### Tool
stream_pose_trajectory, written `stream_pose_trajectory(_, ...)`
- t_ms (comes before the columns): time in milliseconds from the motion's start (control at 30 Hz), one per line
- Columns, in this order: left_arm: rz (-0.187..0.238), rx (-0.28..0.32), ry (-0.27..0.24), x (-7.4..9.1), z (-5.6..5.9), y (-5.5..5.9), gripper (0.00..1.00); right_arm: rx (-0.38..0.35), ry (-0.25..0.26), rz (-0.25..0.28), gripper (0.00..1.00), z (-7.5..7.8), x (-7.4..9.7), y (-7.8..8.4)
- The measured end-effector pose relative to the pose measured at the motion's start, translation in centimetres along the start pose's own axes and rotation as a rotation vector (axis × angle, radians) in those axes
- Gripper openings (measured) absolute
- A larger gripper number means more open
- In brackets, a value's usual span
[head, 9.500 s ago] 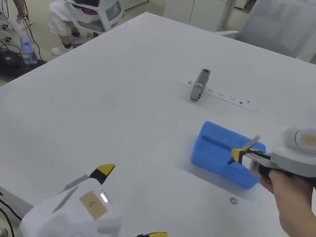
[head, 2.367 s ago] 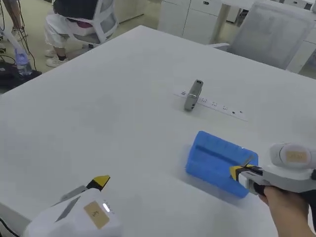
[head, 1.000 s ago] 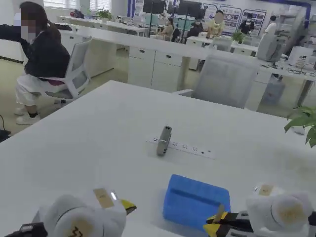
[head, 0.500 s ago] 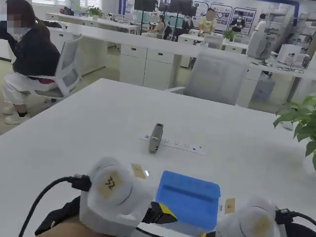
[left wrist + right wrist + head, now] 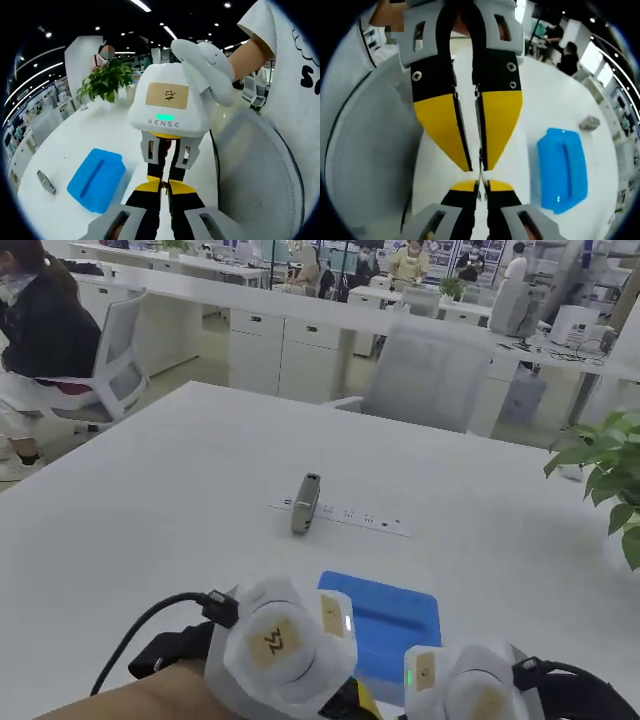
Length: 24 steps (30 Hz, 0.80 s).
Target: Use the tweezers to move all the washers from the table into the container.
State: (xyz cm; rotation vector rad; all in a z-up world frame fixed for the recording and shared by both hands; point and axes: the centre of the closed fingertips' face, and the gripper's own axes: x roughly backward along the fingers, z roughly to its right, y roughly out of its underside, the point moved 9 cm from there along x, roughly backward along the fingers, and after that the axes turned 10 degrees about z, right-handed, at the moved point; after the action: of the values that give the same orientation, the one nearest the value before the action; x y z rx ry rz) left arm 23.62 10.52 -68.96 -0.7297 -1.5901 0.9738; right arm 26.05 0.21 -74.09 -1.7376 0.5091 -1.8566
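The tweezers showed as a thin metal sliver between your two grippers, which met tip to tip. Your right gripper was pinched onto them. Your left gripper had its jaws drawn almost together over the far end, though its grip on them could not be told. The blue container sat on the white table at 12 o'clock of both grippers. The power strip and grey block lay beyond it at 11 o'clock. Two seconds earlier the grippers were well apart, the right one over the container; they had since come together on your side of it.
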Motion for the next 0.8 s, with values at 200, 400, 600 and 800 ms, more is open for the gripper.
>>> stream_pose_trajectory(200, -0.079, -0.132, 0.017, -1.0, -1.0, 0.9, 0.00, -0.030, 0.037, -0.039, 0.04, 0.9, -0.3, 1.1)
stream_pose_trajectory(400, -0.137, -0.177, 0.024, -2.4, -1.9, 2.9, 0.00, -0.176, 0.105, -0.017, 0.05, 1.5, -1.1, 2.7)
stream_pose_trajectory(600, -0.196, -0.130, 0.005, -3.1, -2.9, 5.1, 0.00, -0.341, 0.193, 0.054, 0.08, 1.9, -1.2, 3.7)
stream_pose_trajectory(800, -0.236, -0.150, 0.031, -3.3, -3.2, 6.6, 0.00, -0.490, 0.313, 0.139, 0.17, 0.3, 0.8, 5.1)
